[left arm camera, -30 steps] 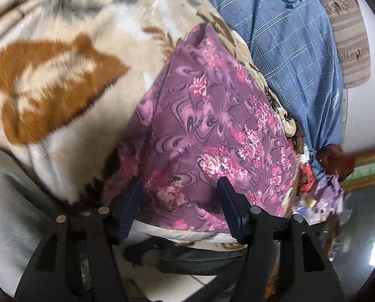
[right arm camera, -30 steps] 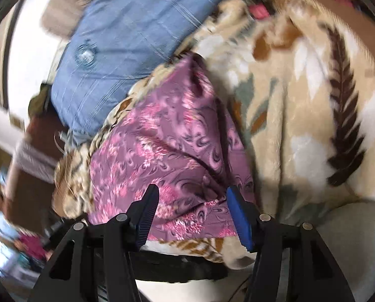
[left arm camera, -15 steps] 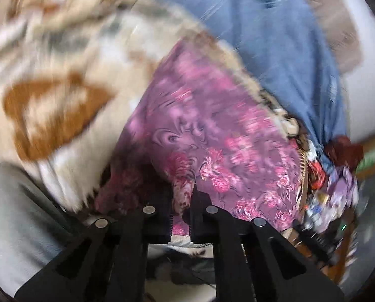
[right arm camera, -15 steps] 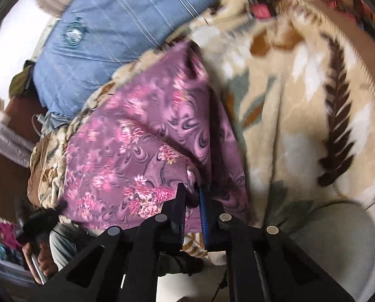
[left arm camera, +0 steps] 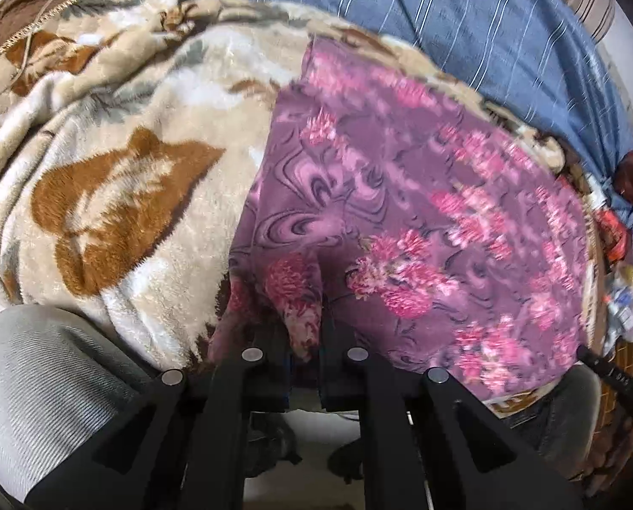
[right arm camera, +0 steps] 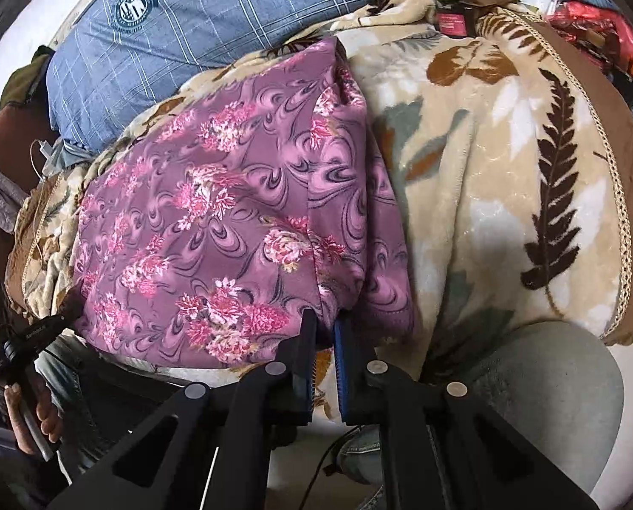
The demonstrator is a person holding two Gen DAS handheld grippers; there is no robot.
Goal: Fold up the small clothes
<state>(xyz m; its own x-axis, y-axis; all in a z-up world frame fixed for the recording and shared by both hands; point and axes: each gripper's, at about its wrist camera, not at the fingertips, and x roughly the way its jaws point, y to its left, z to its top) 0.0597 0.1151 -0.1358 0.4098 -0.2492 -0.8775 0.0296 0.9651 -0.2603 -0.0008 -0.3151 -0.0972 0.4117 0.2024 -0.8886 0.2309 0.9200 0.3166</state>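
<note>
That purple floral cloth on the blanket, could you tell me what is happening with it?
A person is folding the purple floral cloth, which lies on a beige leaf-patterned blanket, with a handheld gripper in each hand. The left gripper and the right gripper are each shut on the cloth's near edge, one toward each end. No fold is visible yet; the cloth lies mostly flat, bunched where it is pinched.
</note>
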